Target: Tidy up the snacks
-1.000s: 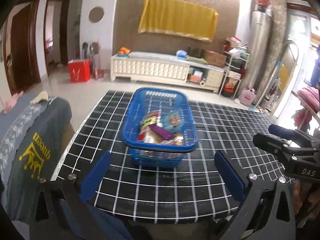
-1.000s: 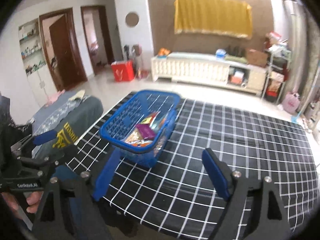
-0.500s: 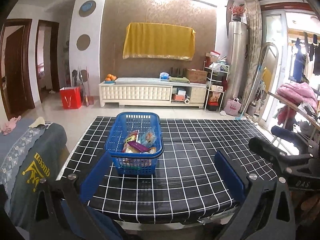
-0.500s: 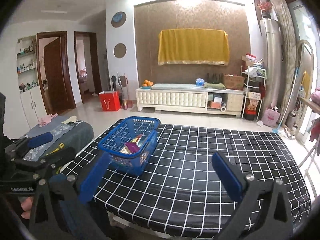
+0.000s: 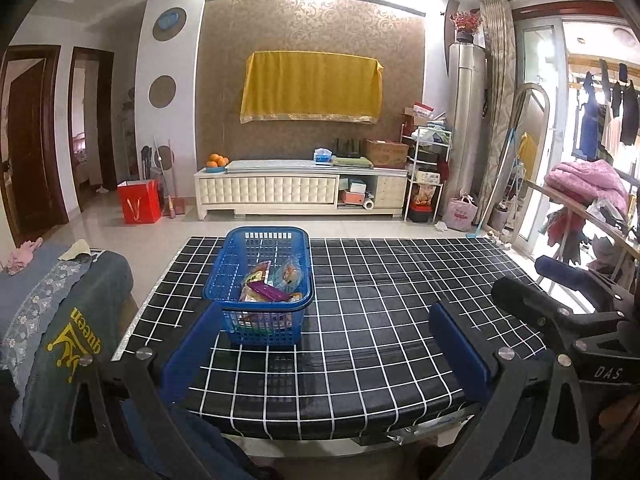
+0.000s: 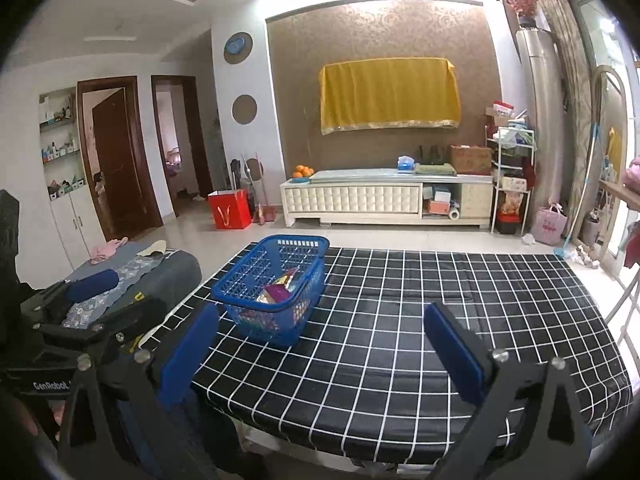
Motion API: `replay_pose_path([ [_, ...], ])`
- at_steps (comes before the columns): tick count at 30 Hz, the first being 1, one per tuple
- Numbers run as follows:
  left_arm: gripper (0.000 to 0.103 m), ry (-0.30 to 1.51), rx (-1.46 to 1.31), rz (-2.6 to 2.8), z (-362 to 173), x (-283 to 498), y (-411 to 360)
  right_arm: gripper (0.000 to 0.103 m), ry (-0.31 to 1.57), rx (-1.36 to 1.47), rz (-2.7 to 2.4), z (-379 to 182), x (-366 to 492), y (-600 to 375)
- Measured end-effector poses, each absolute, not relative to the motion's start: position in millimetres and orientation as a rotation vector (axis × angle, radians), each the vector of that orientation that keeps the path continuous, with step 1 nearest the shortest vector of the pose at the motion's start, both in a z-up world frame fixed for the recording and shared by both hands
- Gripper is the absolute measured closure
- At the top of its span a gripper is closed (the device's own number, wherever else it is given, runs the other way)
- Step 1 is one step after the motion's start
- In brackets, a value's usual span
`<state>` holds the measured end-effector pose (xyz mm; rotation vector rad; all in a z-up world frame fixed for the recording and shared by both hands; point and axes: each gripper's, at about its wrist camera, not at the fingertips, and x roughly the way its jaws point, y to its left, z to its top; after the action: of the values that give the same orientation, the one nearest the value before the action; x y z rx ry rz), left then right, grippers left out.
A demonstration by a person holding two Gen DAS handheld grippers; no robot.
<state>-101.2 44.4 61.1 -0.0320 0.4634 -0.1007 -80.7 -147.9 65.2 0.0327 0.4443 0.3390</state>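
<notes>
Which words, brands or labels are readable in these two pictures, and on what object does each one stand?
"queen", seen upside down under a yellow crown: dark cloth beside the table.
"DAS": body of the right gripper, seen from the left wrist camera.
"GenRobot": body of the left gripper, cut off at its end.
Snack packets in the blue basket: print too blurred to read.

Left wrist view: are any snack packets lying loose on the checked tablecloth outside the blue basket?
No. The snack packets all sit inside the blue basket; the checked tablecloth around it is bare.
</notes>
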Motion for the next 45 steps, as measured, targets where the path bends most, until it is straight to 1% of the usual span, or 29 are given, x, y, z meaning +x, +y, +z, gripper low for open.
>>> replay_pose_path([
  [22,0.001,0.458,0.017,-0.067,63.9,-107.4,31.6,0.0,0.429,0.033,0.32,64.4,-93.8,-151.9],
  [45,0.001,0.465,0.014,-0.073,61.9,-108.8,29.5,0.0,0.457,0.018,0.292,59.5,-93.5,-150.9],
])
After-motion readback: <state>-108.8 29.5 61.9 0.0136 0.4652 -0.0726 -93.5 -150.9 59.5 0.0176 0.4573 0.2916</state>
